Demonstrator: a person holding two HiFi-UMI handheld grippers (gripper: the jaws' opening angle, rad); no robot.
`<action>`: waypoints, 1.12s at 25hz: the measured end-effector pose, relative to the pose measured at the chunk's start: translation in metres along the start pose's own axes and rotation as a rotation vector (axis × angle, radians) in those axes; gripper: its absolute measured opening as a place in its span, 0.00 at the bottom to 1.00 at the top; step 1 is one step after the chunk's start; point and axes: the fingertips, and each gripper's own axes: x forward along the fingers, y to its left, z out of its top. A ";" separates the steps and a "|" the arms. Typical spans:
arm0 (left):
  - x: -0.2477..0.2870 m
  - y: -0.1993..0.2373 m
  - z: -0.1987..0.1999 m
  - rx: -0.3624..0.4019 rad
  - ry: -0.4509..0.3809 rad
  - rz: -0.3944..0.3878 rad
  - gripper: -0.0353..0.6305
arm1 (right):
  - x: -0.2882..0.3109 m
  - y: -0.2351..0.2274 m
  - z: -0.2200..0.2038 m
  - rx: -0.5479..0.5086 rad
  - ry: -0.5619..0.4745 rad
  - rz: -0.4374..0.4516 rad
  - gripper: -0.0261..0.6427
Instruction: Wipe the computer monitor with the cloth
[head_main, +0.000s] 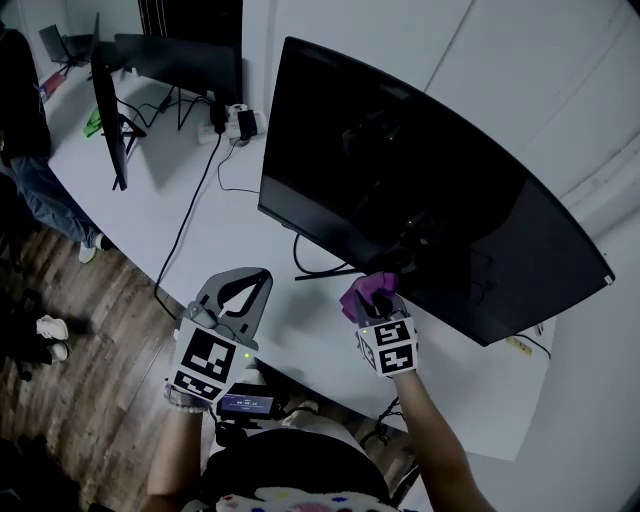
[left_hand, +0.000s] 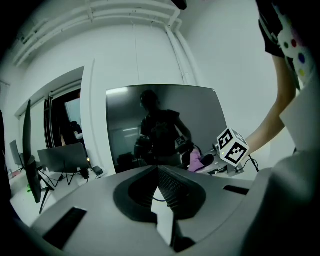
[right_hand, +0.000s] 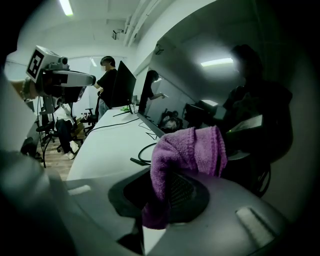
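Fingers (right_hand: 184, 194) of right gripper (right_hand: 162, 197) pinch the cloth (right_hand: 189, 149) (purple) near the monitor (head_main: 400, 190).

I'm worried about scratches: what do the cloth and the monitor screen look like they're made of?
Cloth: soft purple fabric, probably microfibre or terry. It shows a fuzzy nap and a stitched hem, and it folds limply.
Monitor screen: a smooth dark panel with a fairly glossy finish, since it mirrors the person and a ceiling light. Whether it is glass or plastic can't be told.

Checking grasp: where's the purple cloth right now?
Clamped in the right gripper, the purple cloth sits by the lower edge of the monitor, centre-right in the head view.
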 end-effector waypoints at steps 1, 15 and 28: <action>-0.001 0.004 -0.002 -0.003 0.002 0.005 0.06 | 0.005 0.004 0.003 -0.007 -0.002 0.007 0.14; -0.005 0.054 -0.023 -0.029 0.022 0.036 0.06 | 0.064 0.051 0.045 -0.071 -0.005 0.069 0.14; -0.003 0.105 -0.034 -0.040 0.024 0.043 0.06 | 0.112 0.091 0.086 -0.109 0.008 0.111 0.14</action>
